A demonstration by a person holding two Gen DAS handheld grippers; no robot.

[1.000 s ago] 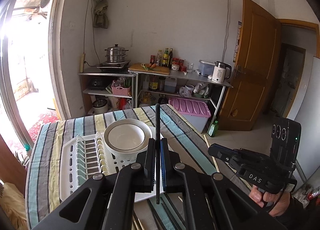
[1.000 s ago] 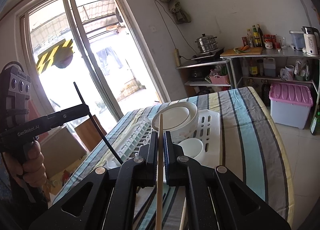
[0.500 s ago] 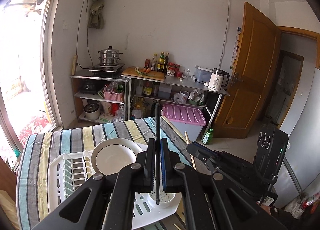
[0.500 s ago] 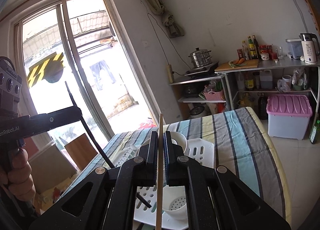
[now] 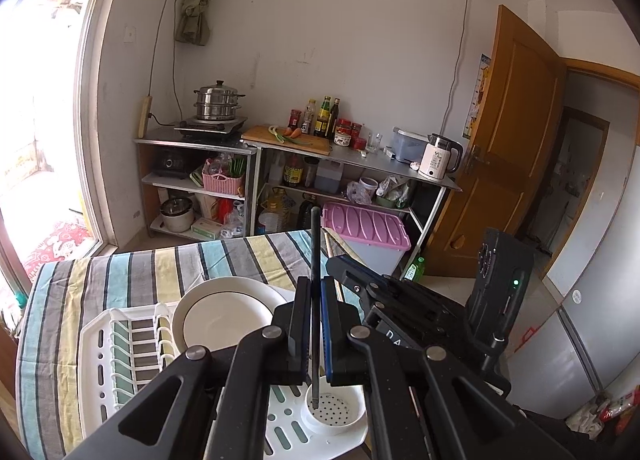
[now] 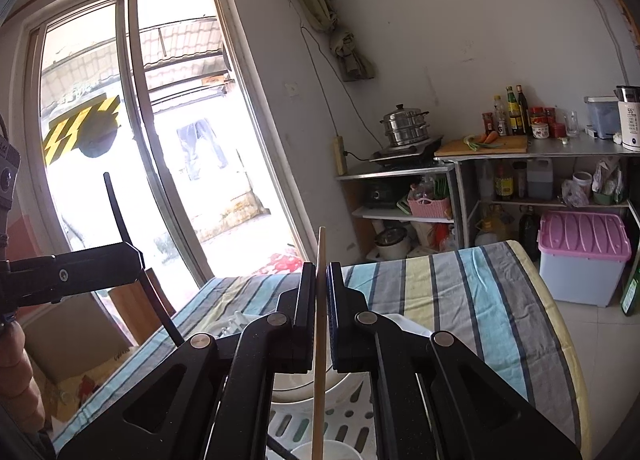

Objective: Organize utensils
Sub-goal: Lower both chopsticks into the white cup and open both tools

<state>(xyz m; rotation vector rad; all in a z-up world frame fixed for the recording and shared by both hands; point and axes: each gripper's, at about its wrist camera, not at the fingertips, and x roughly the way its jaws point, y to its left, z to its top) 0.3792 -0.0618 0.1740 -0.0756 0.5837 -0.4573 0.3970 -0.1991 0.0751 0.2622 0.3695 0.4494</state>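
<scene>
A black chopstick [image 5: 316, 300] is clamped upright in the closed left fingers [image 5: 315, 324], a wooden chopstick [image 6: 319, 340] in the right [image 6: 318, 324]. Both have been carried over the rack's white cup [image 5: 336, 410]; lowering looks imminent.

A dish rack [image 5: 120, 356] sits on the table [image 5: 132, 272]. In it, a plate [image 5: 224, 320] stands at ten o'clock from the utensil cup [image 5: 336, 408] in its corner. Shelves [image 5: 296, 164] stand beyond the table at twelve o'clock, a door [image 5: 508, 148] at two.
</scene>
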